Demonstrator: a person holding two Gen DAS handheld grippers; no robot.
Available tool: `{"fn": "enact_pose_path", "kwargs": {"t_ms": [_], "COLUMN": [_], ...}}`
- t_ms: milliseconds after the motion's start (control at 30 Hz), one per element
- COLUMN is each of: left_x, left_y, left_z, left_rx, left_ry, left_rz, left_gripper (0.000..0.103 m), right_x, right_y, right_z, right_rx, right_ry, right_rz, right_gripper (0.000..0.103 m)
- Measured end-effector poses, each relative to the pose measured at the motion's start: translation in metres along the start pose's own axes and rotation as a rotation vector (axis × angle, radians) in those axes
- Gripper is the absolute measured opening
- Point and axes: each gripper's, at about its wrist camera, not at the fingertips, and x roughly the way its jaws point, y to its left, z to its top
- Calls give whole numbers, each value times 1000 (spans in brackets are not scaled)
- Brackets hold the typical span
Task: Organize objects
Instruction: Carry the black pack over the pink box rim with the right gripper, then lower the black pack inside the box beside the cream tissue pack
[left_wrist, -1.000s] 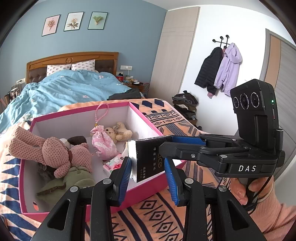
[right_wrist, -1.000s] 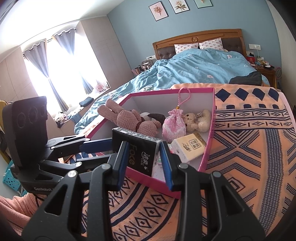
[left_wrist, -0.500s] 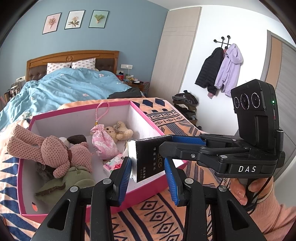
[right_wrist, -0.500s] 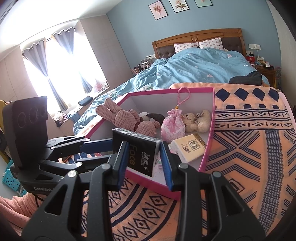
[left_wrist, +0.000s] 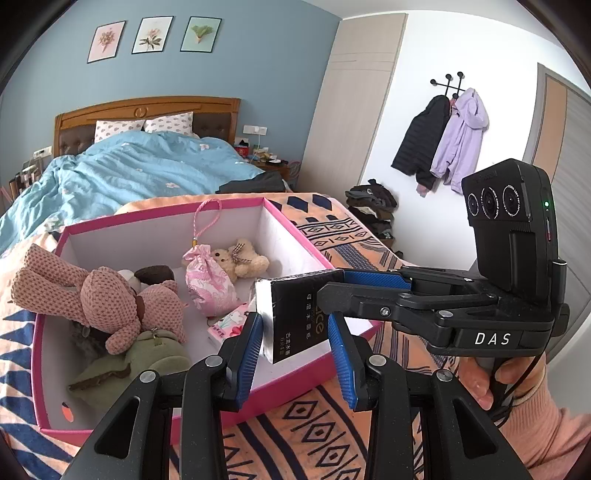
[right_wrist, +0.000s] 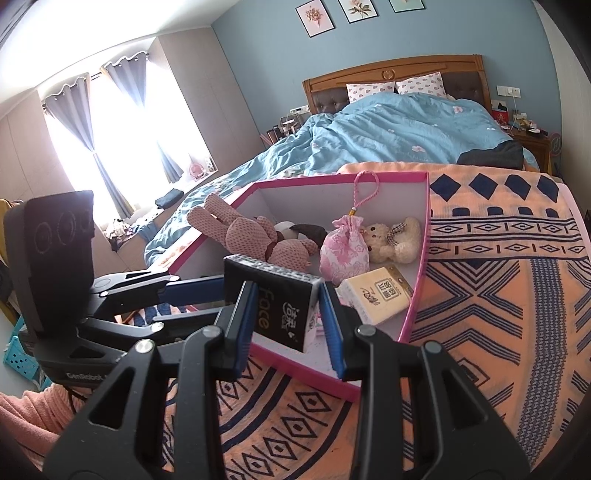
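From the pink box (left_wrist: 280, 391) to the black tissue pack (left_wrist: 295, 317) above its near wall, left gripper (left_wrist: 295, 354) and right gripper (right_wrist: 288, 314) both clench it — light, soft, crushable — best held across flat faces.

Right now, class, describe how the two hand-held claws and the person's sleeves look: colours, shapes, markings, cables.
Both are black, angular plastic frames with silver screws and ribbed blue pads. The right claw carries a boxy black camera block with three round lenses, a green light and white "DAS" lettering; a thin black cable hangs by its grip. The left claw bears a similar block and partly visible white lettering. Both sleeves are pink knit.
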Motion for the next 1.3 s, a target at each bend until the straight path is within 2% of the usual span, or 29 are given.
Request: {"fn": "enact_pose_path", "kwargs": {"t_ms": [1300], "left_x": [8], "left_y": [17], "left_z": [2], "left_rx": [-43], "left_ry": [20], "left_rz": [-2], "left_gripper": [36], "right_x": [16], "right_y": [-3], "right_z": [7], "right_rx": [4], "right_ry": [26], "right_rz": [-10], "right_gripper": [38]}}
